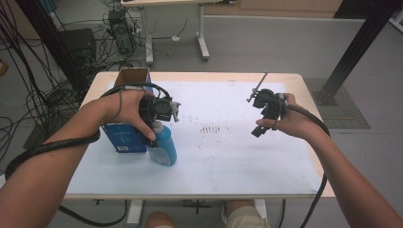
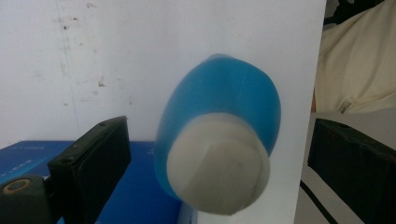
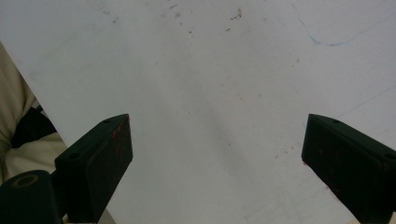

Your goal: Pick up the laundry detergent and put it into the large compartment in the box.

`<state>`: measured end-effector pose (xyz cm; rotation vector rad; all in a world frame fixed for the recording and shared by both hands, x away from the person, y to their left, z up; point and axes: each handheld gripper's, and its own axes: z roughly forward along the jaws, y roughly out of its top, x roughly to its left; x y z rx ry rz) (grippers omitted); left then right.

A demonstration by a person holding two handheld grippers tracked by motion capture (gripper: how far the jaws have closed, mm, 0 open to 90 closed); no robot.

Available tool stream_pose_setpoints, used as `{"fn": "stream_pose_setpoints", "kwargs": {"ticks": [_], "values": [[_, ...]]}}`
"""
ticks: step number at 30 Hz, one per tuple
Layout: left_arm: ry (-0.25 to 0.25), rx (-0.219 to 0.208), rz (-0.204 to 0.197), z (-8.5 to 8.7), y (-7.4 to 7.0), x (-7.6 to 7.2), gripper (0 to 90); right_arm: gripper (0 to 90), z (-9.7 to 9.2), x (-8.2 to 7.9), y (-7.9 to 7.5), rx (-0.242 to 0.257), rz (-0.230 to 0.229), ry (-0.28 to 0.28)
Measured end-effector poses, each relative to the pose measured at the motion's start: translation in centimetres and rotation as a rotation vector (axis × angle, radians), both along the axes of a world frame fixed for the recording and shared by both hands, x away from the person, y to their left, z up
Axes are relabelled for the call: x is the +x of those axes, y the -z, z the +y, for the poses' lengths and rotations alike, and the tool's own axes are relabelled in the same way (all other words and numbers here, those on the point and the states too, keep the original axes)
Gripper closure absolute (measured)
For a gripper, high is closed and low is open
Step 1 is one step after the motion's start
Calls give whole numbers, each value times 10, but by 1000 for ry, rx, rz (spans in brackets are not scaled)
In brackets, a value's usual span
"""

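In the high view the left gripper [image 1: 153, 124] hangs directly over the blue bottle [image 1: 162, 147], and the person's left hand [image 1: 124, 110] and the gripper body cover the bottle's top, so its cap and the jaws are hard to make out there. The left gripper view settles it: the bottle [image 2: 219, 121] stands right below the gripper, its white cap [image 2: 218, 163] between the two black jaws, which are spread wide with clear space on both sides of the cap. Nothing is gripped. The bottle's base is hidden behind its own body in this view.

A blue box [image 1: 127, 137] stands just beside the bottle, on the far side from the right gripper, touching or nearly touching it; which, I cannot tell. Its open cardboard top is partly covered by the wrist. In the left gripper view only a corner of the box [image 2: 140, 186] appears below the near jaw.

The right gripper [image 1: 262, 124] is held well apart from the bottle, above the white table top [image 1: 228, 156]. Its own view shows its jaws released, wide apart, with bare, lightly marked table surface [image 3: 215, 93] beneath.
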<state>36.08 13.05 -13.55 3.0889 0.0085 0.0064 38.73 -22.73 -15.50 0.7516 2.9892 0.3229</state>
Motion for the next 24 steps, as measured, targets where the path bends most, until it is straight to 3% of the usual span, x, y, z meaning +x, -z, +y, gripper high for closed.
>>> {"fn": "stream_pose_setpoints", "kwargs": {"ticks": [13,24], "values": [[7,-10,18,-3,17,5,69,89,-2,1,2,2,5,5],[10,0,24,-5,24,4,73,89,-1,2,4,4,6,2]]}}
